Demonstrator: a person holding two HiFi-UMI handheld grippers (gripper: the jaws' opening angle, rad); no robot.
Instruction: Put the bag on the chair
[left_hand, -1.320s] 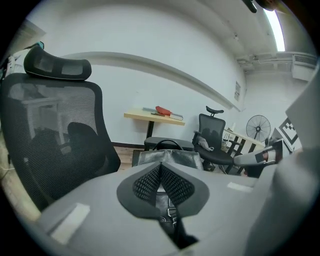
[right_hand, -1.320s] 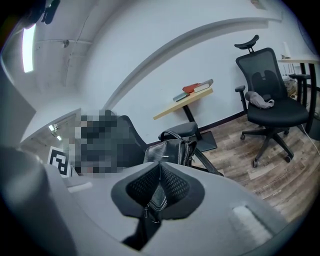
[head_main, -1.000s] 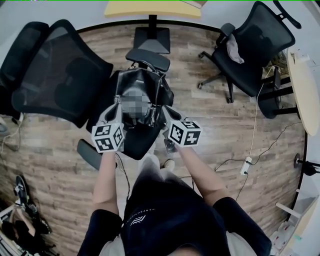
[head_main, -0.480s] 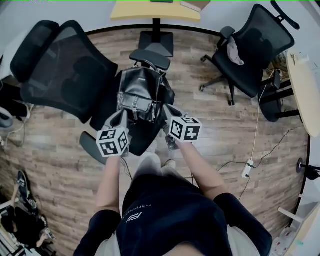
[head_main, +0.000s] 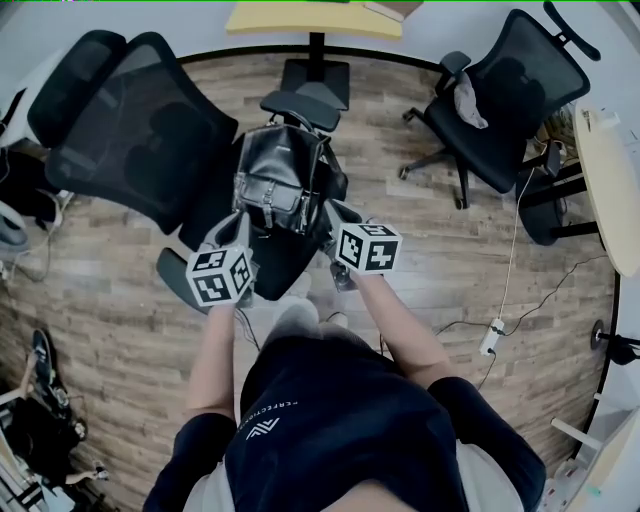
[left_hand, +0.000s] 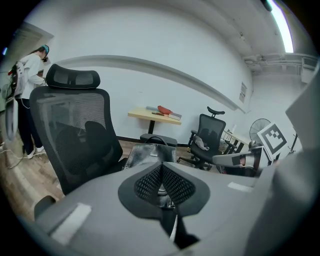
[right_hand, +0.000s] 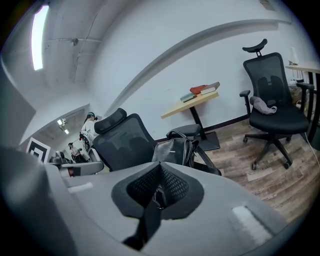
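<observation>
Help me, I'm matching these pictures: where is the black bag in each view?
Head view: black bag, centre, upper half.
Left gripper view: black bag, just above the jaws.
Right gripper view: black bag, just above the jaws.
Shared landmark: chair with a cloth, right of the bag everywhere.

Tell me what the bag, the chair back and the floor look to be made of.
Bag: black leather or an imitation of it, smooth with a soft sheen; light glints off its creased front.
Chair back: black mesh, probably on a plastic frame; the weave is see-through.
Floor: wood or wood-look planks, matt; grain and staggered joints show.
</observation>
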